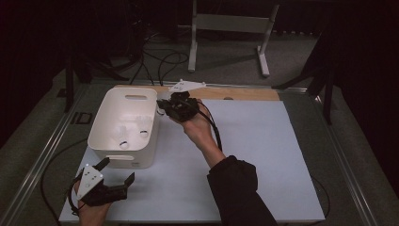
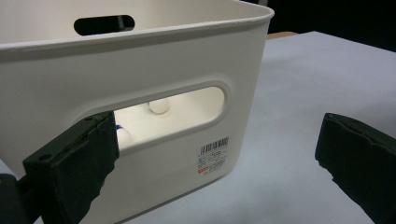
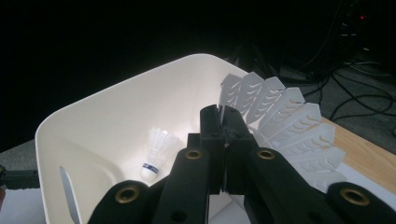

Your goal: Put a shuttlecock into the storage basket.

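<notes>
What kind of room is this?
Probably a recording lab or workshop: a table with a white bin of shuttlecocks, loose cables on the floor, and dark curtains around.

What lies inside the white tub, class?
Inside the white tub lie two shuttlecocks on its floor. The right tool holds a third shuttlecock at the rim. The near wall hides some of the floor.

Floor: grey carpet (image 1: pixel 226 66) was seen beyond the table, crossed by black cables (image 1: pixel 160 61).
Furniture: a white metal stand (image 1: pixel 230 28) was set behind the table.
Table: a pale mat (image 1: pixel 263 150) was laid over a wooden top (image 1: pixel 244 93).
Light: the surroundings were left dark.
</notes>
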